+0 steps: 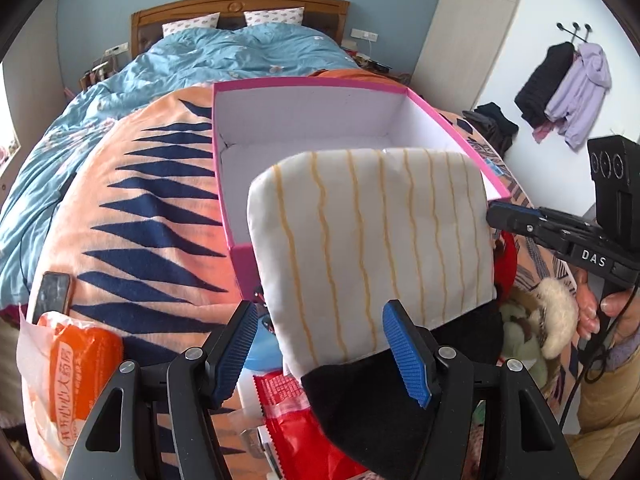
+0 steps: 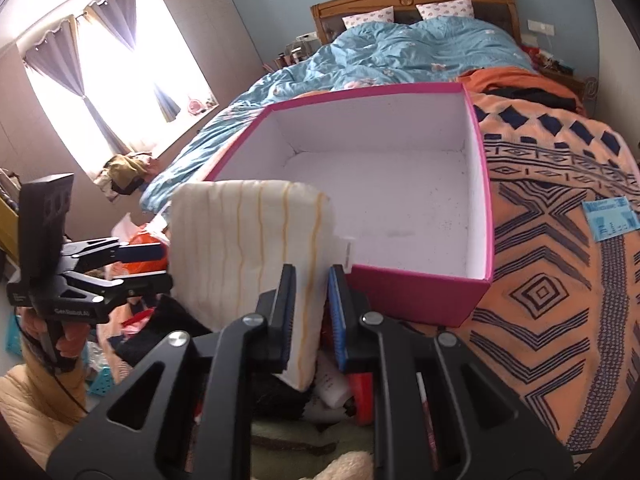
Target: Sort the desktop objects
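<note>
Downward-tilted, the right gripper [image 2: 310, 316] clamps the folded towel [image 2: 256, 264]; the left gripper [image 1: 320, 352] gapes.

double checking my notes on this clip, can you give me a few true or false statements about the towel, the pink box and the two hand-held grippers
1. The pink box is empty inside. True.
2. The right hand-held gripper is clamped on the striped towel. True.
3. The left hand-held gripper has its jaws shut on the towel. False: its jaws stand apart and its pads do not press the towel.
4. The towel already lies on the floor of the box. False: it is held up at the box's near side.
5. An orange packet lies on the patterned blanket. True.
</note>
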A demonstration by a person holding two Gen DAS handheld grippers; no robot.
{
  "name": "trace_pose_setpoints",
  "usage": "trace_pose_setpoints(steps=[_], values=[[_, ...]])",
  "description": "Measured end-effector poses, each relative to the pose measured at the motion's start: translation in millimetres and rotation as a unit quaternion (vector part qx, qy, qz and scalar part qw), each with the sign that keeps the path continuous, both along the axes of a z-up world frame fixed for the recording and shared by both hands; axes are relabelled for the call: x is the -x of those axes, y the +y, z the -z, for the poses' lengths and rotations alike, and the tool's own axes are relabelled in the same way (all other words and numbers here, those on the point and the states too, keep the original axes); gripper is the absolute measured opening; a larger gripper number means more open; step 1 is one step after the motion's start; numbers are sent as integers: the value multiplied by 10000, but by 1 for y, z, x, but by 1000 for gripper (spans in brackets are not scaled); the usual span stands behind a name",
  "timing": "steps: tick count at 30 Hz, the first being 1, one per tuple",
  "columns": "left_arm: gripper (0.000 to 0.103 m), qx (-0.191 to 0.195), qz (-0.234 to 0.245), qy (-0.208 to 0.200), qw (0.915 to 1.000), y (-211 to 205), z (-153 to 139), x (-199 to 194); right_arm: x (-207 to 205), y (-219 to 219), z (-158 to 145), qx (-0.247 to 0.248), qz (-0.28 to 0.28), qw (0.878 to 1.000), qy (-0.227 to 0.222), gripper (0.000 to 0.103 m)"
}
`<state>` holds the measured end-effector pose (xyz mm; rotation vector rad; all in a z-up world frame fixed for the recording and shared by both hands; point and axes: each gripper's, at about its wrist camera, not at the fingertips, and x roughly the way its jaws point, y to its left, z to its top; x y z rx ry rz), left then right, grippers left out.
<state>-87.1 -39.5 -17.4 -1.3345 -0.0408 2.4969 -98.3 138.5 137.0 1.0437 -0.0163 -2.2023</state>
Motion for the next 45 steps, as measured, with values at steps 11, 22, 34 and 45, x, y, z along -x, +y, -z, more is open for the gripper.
trace_pose_setpoints(steps=[11,22,34,45], values=[[65,59,2,78,10000,2,7,-3,-23,-12,10,-470,31,9983,332,30],[42,-113,-127,47,9998,-2,8,-5,-30,-17,14,-622,122,9956,696,21],[42,-126,-74,477,9988,4,-22,-8,-32,-13,-9,-379,138,9945,972,20],[33,-270,-139,44,9995,-2,-1,7,-15,-16,3,-632,67,9962,593,29]])
